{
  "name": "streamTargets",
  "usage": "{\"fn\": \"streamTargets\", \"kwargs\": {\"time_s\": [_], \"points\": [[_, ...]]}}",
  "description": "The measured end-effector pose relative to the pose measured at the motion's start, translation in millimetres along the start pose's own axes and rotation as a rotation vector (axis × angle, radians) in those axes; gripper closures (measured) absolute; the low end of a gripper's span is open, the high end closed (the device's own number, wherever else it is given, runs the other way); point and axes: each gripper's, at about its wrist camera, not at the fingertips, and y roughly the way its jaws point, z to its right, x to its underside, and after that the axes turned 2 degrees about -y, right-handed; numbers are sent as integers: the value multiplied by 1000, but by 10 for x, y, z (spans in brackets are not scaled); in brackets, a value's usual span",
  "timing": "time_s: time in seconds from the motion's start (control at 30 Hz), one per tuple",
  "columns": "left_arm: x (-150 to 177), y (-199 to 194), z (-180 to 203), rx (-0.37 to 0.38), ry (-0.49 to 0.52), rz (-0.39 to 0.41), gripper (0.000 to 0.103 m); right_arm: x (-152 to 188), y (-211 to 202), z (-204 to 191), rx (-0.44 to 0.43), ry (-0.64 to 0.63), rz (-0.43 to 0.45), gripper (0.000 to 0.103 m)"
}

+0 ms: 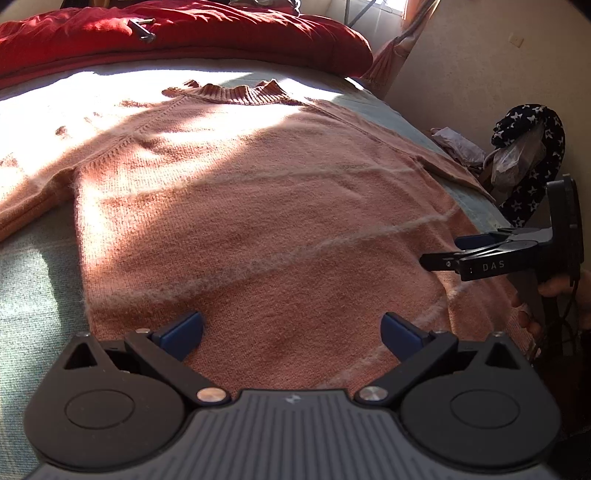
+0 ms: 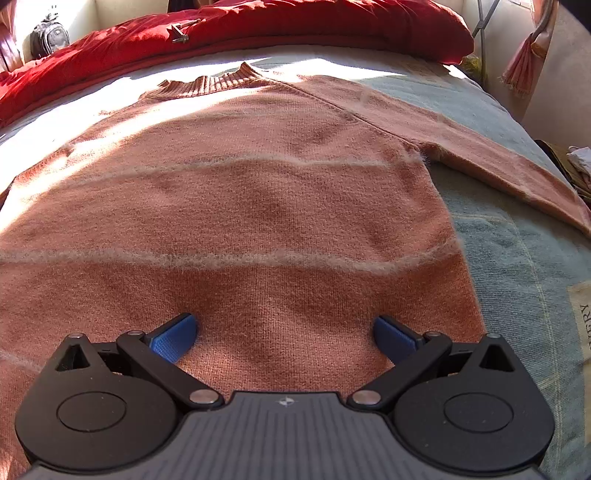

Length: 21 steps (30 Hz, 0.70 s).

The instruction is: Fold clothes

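Both the left gripper (image 1: 291,330) and right gripper (image 2: 284,334) gape wide over the flat sweater (image 2: 258,206) (pink knit)

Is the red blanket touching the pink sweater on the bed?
Apart. The right wrist view shows a sunlit strip of sheet between the red blanket and the pink sweater collar.

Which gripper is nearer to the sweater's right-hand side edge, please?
Right. The right gripper hovers over the sweater close to that edge; the left gripper sits nearer the hem's middle.
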Motion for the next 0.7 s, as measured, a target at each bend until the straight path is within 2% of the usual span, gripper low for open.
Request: {"fn": "streamTargets", "kwargs": {"time_s": [0.23, 0.37, 0.53, 0.63, 0.7], "points": [[64, -15, -56, 19, -7, 18, 1, 158, -136, 75, -24, 3, 3, 0], [43, 12, -7, -12, -6, 10, 1, 181, -125, 106, -35, 31, -2, 0], [25, -9, 107, -57, 23, 2, 1, 324, -169, 112, -35, 41, 80, 0], [14, -72, 155, -49, 24, 26, 1, 346, -213, 112, -27, 34, 91, 0], [17, -123, 214, -37, 23, 56, 1, 306, -266, 116, -25, 24, 58, 0]]}}
